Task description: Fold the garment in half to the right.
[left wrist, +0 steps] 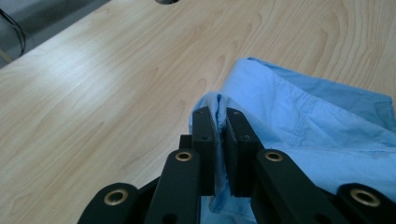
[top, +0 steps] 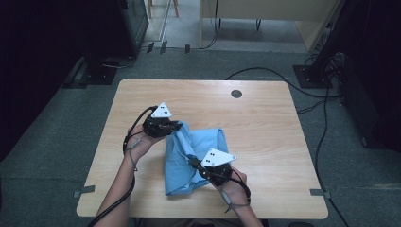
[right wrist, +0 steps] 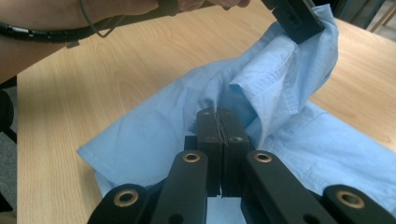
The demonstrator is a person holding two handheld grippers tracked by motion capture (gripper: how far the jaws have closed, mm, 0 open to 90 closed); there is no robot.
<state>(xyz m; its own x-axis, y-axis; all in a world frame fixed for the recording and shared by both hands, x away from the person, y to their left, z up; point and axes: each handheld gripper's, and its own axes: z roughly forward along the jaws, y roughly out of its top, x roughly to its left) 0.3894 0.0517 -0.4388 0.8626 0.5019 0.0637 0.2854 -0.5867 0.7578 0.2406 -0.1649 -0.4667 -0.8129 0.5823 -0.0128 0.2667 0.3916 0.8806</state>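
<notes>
- Blue shirt (top: 189, 161) lies crumpled mid-desk (top: 265, 123), its lower folds hidden under the hands
- left gripper (left wrist: 220, 122) is clamped on a bunched edge
- right gripper (right wrist: 219, 122) pinches a fold tight; the fabric between its jaws is barely visible

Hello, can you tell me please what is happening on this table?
A person is handling a blue shirt on a wooden table with tongs in each hand. The left tongs are shut on a fold of the cloth at the shirt's far edge. The right tongs are shut on another fold nearer the person. Part of the shirt is lifted between them; the rest lies crumpled on the table.
</notes>
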